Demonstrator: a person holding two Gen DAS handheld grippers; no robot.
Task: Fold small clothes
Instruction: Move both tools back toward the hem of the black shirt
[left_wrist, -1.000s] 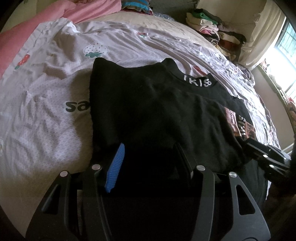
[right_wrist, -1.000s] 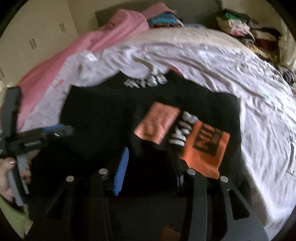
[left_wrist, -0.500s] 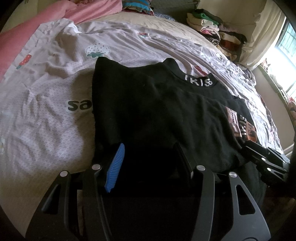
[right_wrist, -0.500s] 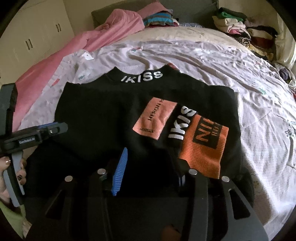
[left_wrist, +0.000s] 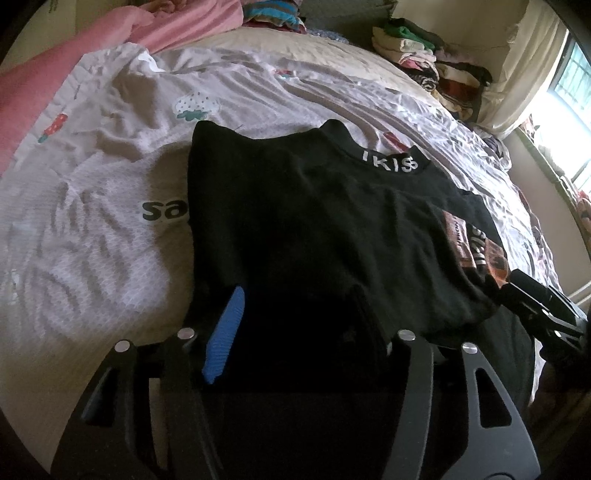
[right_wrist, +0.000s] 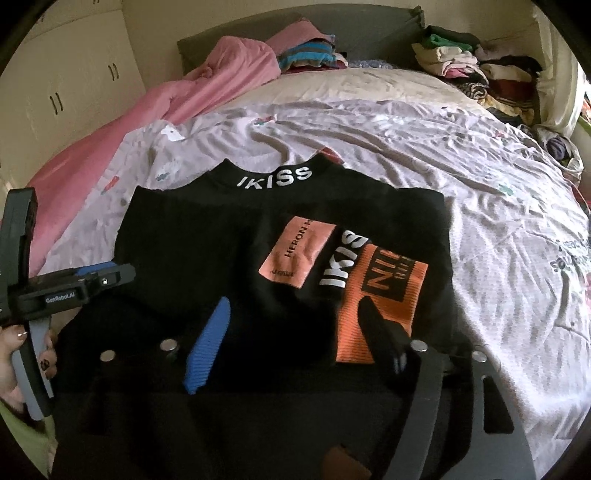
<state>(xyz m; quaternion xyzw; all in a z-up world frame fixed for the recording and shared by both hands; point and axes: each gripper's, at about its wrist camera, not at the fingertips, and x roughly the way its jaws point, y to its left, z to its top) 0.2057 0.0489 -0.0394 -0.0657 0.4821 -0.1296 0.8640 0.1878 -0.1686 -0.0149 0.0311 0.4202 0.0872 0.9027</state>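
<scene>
Wrinkled pale bedding (right_wrist: 424, 155) covered the bed, with a pink blanket (right_wrist: 207, 92) and stacked clothes (right_wrist: 480, 70) at its far end. On it lay the black top (right_wrist: 221, 236), partly folded, collar lettering away from both tools. The right tool (right_wrist: 295, 314) hovered over the near hem, its jaws just having spread wide apart, gripping nothing. The left tool (left_wrist: 299, 306) stood half apart, dark cloth between its fingers; whether it pinched the hem could not be told.

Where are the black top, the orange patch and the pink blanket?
black top (right_wrist: 207, 236): right wrist view, plain chest fabric.
orange patch (right_wrist: 384, 291): right wrist view, middle of the patch.
pink blanket (right_wrist: 221, 81): right wrist view, bunched upper fold.
</scene>
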